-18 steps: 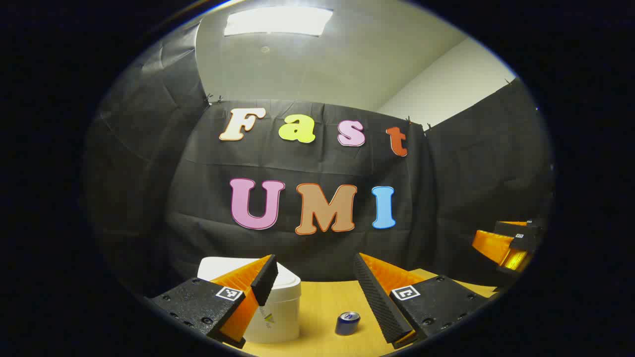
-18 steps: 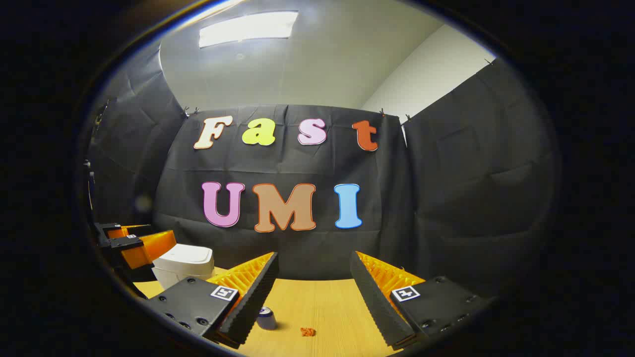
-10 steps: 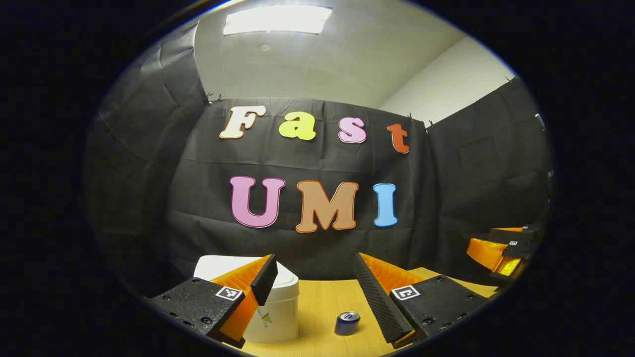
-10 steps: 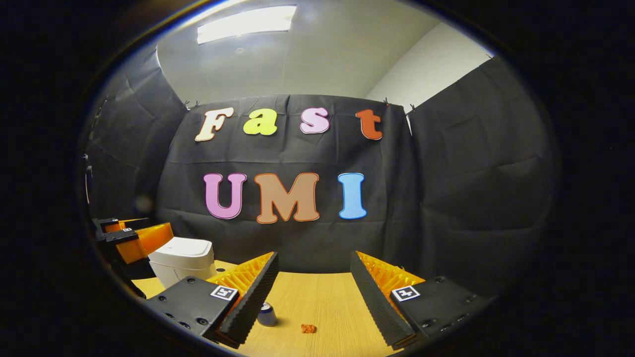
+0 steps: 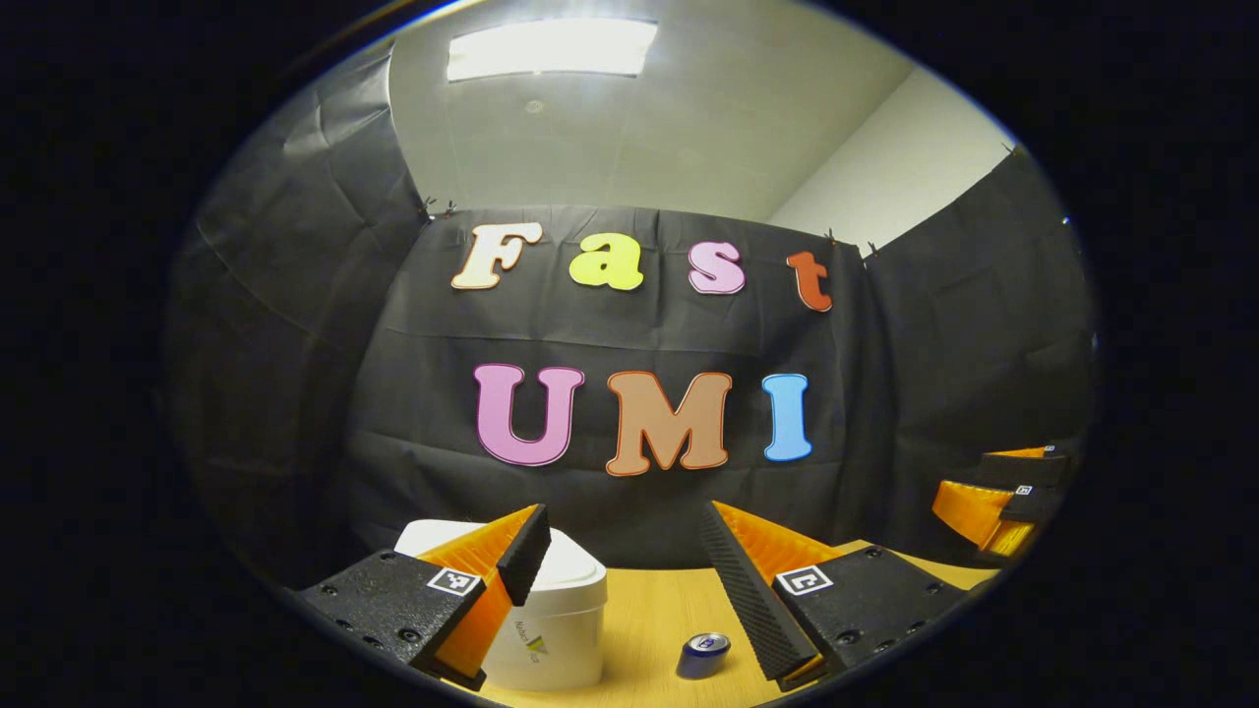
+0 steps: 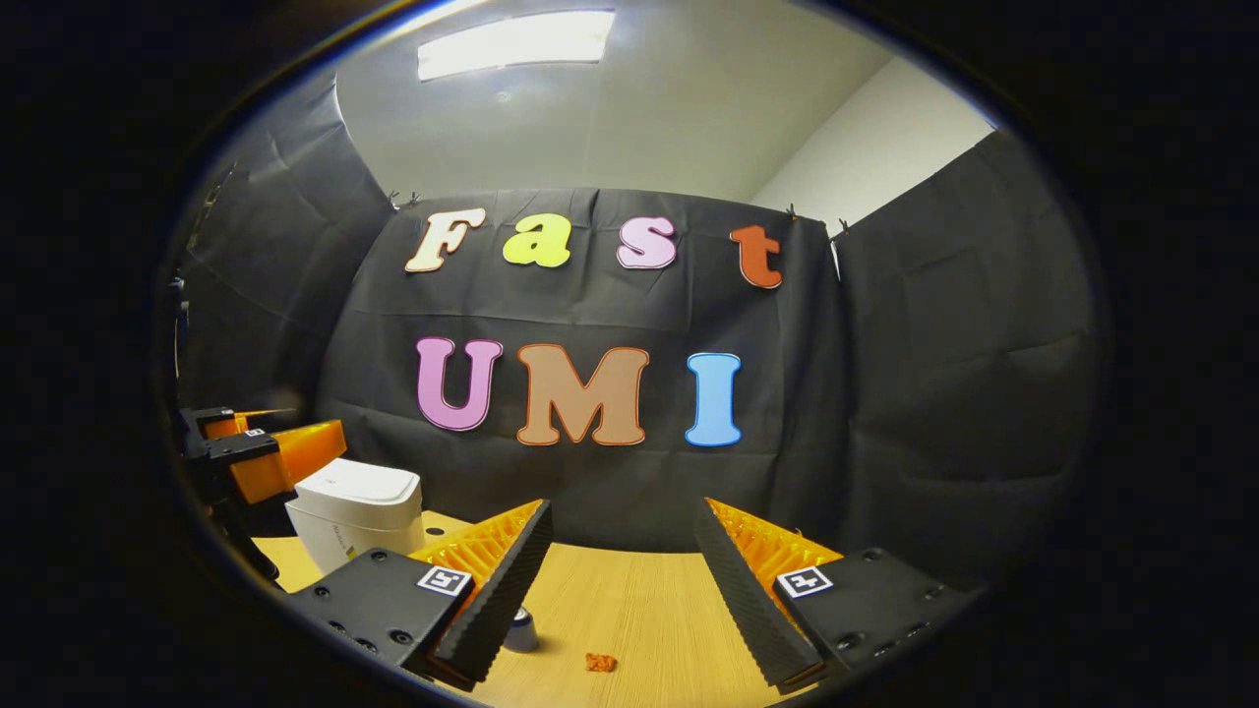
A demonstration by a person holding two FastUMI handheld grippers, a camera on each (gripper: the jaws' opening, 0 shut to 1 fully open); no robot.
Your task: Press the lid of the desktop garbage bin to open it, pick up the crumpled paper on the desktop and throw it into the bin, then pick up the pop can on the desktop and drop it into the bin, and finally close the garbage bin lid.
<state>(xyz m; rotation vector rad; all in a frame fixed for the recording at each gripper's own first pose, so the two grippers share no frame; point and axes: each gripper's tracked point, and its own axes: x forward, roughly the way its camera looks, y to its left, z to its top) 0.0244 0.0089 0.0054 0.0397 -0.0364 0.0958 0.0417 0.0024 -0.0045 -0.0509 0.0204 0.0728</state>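
Hovering, jaws apart, empty: left gripper (image 5: pixel 625 575), shifted slightly nearer the white desktop bin (image 5: pixel 551 619), lid not yet pressed. Right gripper (image 6: pixel 620 575), jaws apart. Pop can (image 5: pixel 703 655) right of bin; crumpled paper (image 6: pixel 600 663) near, on wooden desktop (image 6: pixel 629 610).

One bin (image 5: pixel 551 629), one can (image 5: pixel 702 655), one paper (image 6: pixel 600 663)

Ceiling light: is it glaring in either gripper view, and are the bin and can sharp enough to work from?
Left gripper view: ceiling light blown out; bin and can sharp. Right gripper view: same glare; crumpled paper small but clear; edges curve.
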